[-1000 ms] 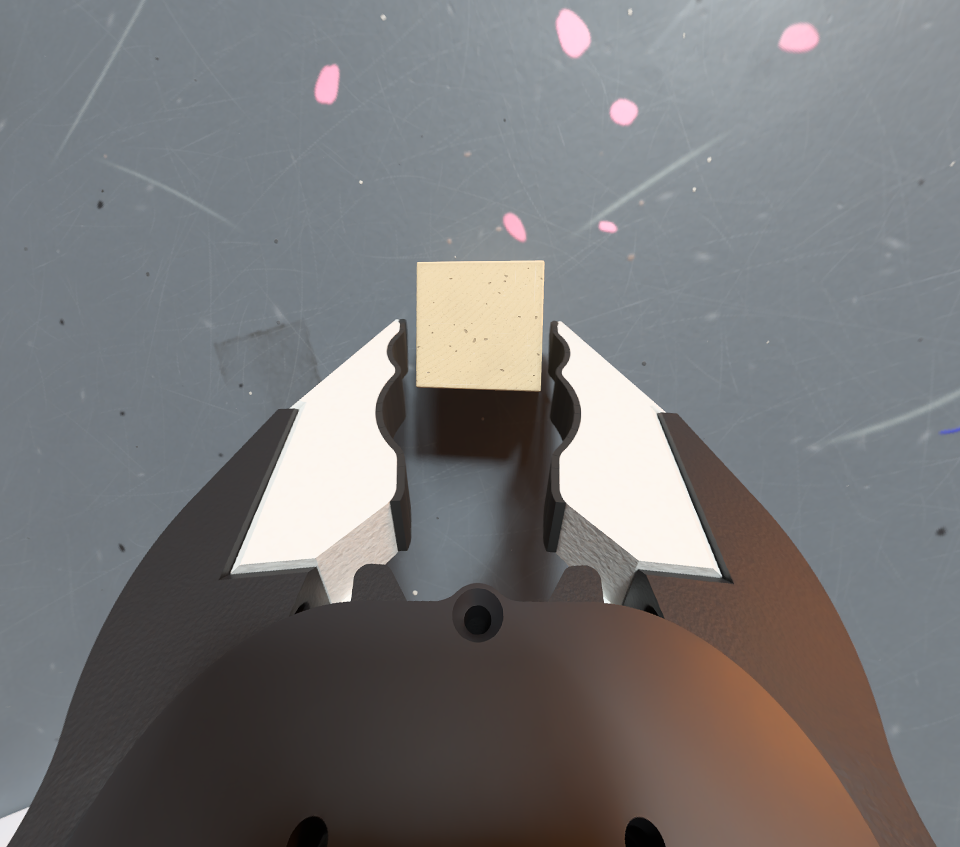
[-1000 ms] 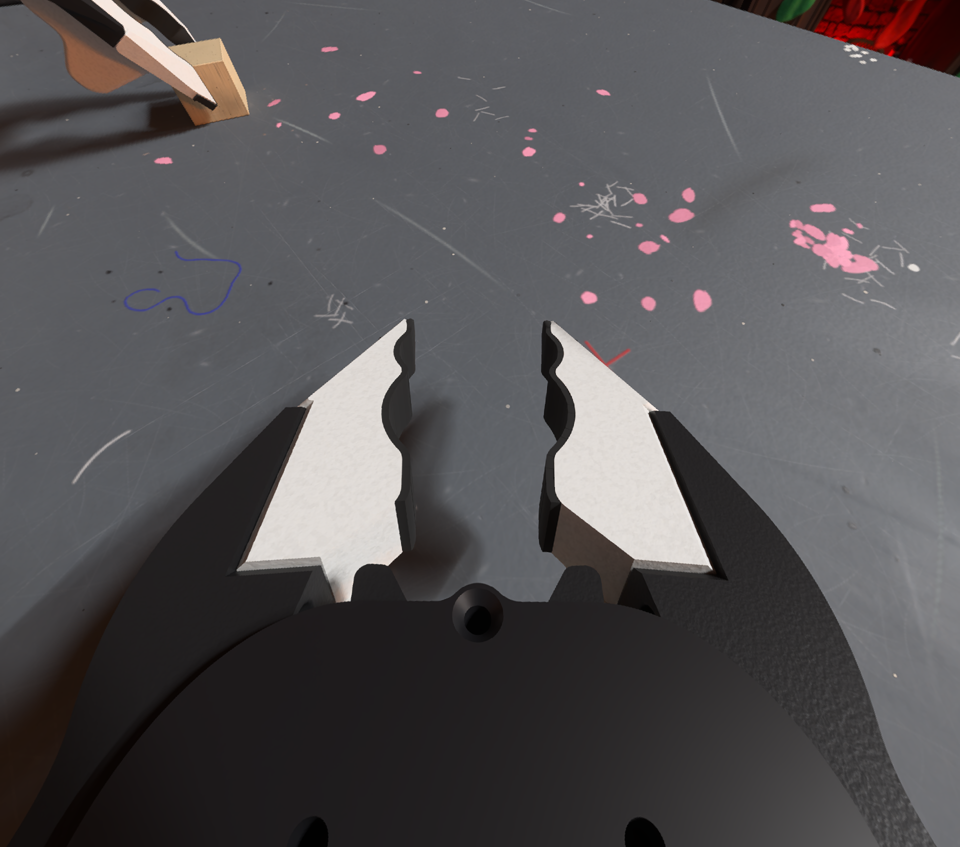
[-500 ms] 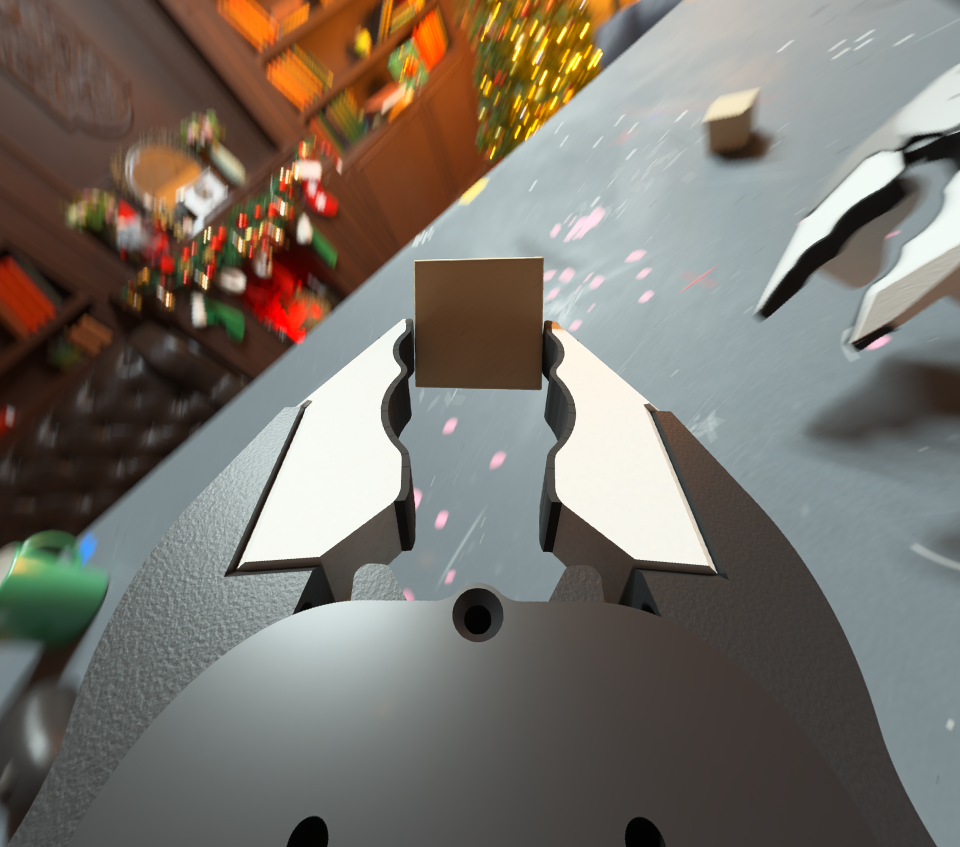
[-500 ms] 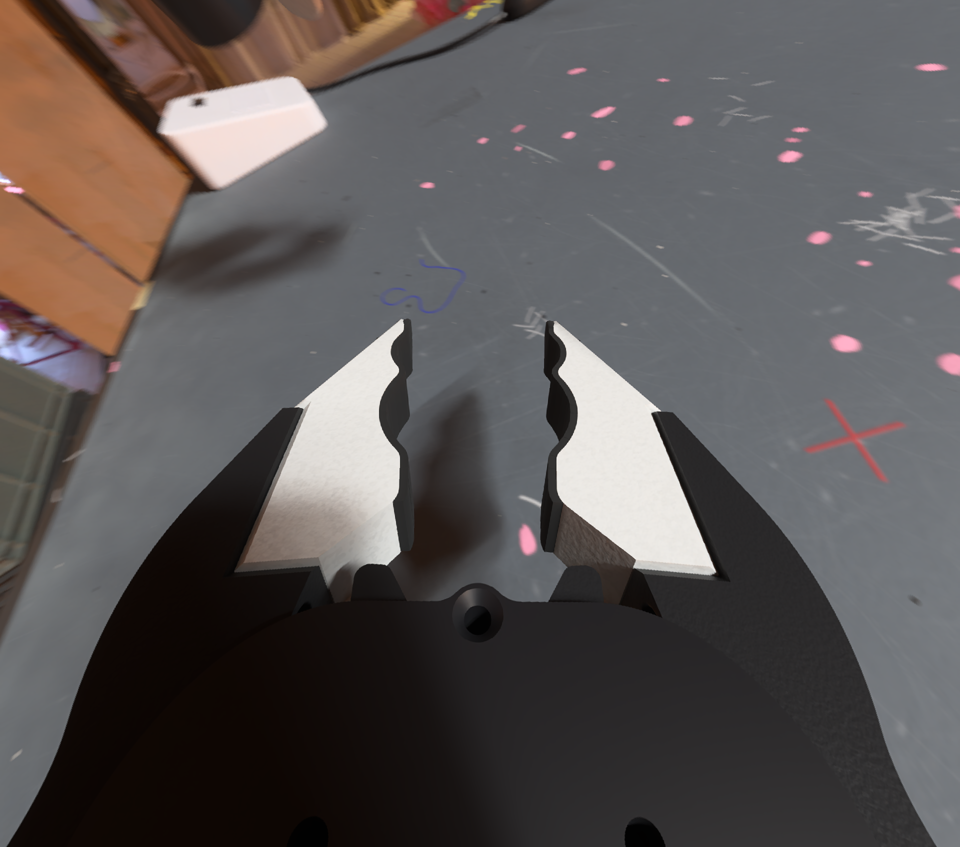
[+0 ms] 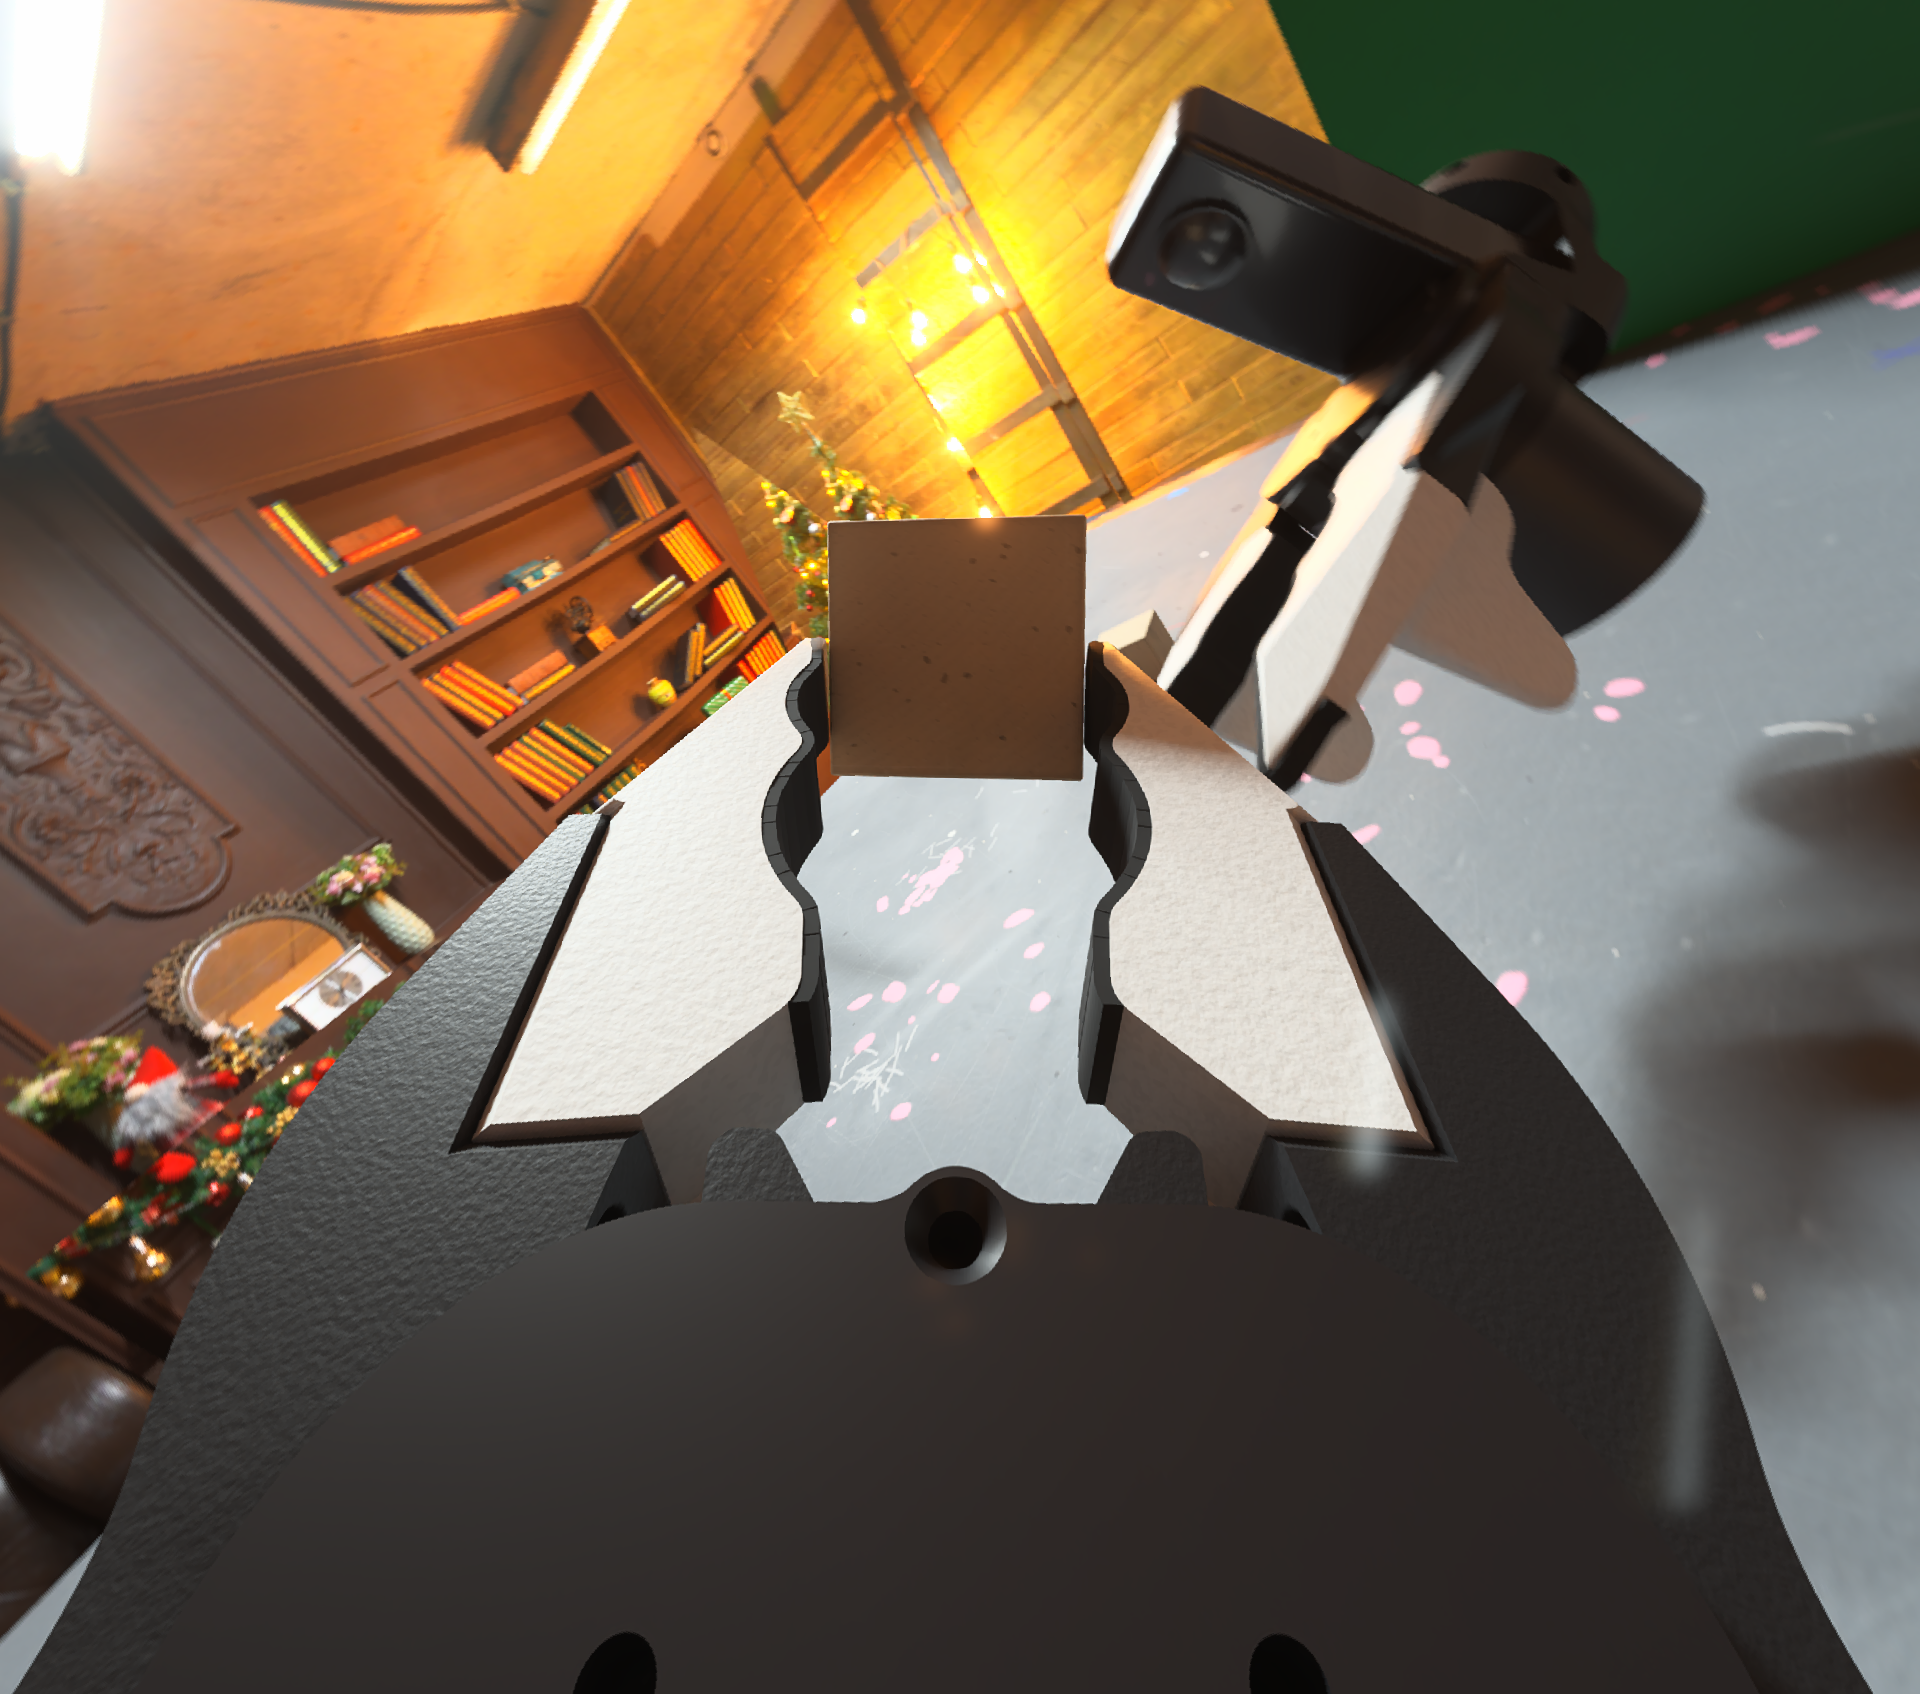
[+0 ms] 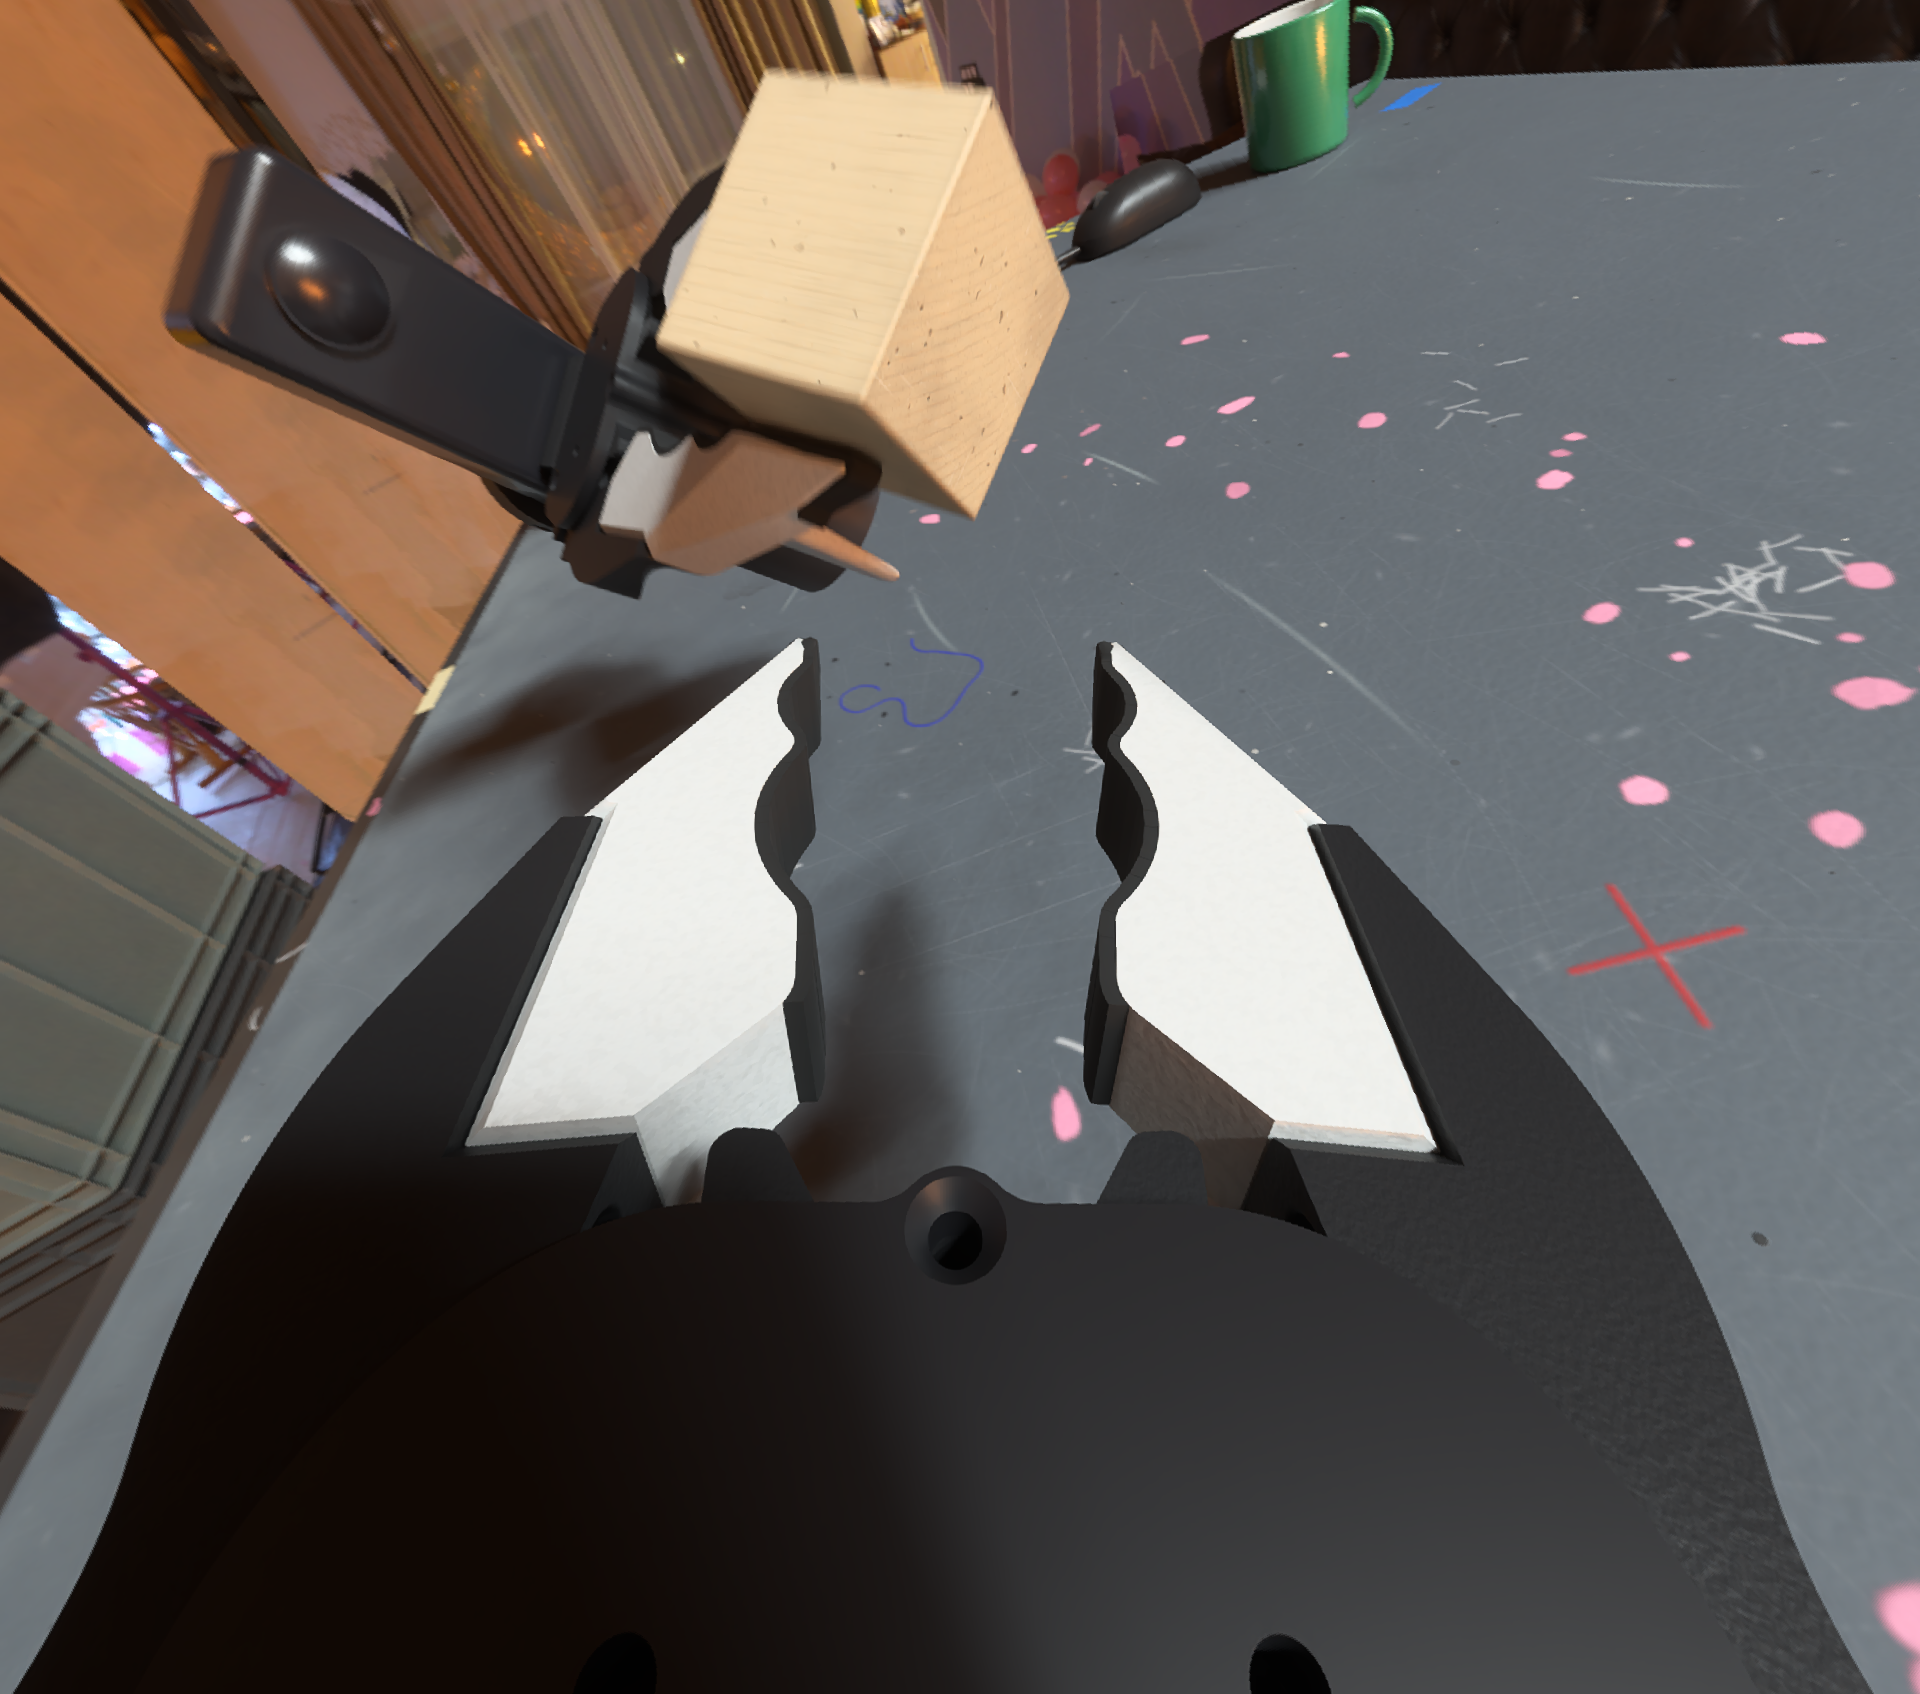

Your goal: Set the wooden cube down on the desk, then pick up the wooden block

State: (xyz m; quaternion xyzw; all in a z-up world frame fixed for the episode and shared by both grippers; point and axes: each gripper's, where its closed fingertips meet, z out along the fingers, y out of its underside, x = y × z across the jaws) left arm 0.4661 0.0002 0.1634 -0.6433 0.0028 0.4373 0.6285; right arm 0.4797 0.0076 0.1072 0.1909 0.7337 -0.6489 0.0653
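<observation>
My left gripper (image 5: 956, 688) is shut on the pale wooden cube (image 5: 956, 647) at its fingertips and holds it in the air, tilted up off the grey desk (image 5: 1662, 865). In the right wrist view the cube (image 6: 862, 294) hangs above the desk's left part, just beyond and above my right fingertips. My right gripper (image 6: 954, 678) is open and empty, low over the desk (image 6: 1455, 761). It also shows in the left wrist view (image 5: 1247, 699), close to the right of the cube. I cannot make out the wooden block for certain.
A green mug (image 6: 1309, 81) and a black mouse (image 6: 1138, 200) stand at the desk's far edge. The desk's left edge runs close by, with a wooden panel (image 6: 156, 314) and grey crates (image 6: 104, 969) beyond it. A red cross mark (image 6: 1652, 953) lies to the right.
My left gripper closed on the cube, lifted it off the desk and swung up and toward the right gripper. The right gripper turned left toward the desk's edge, its jaws still open.
</observation>
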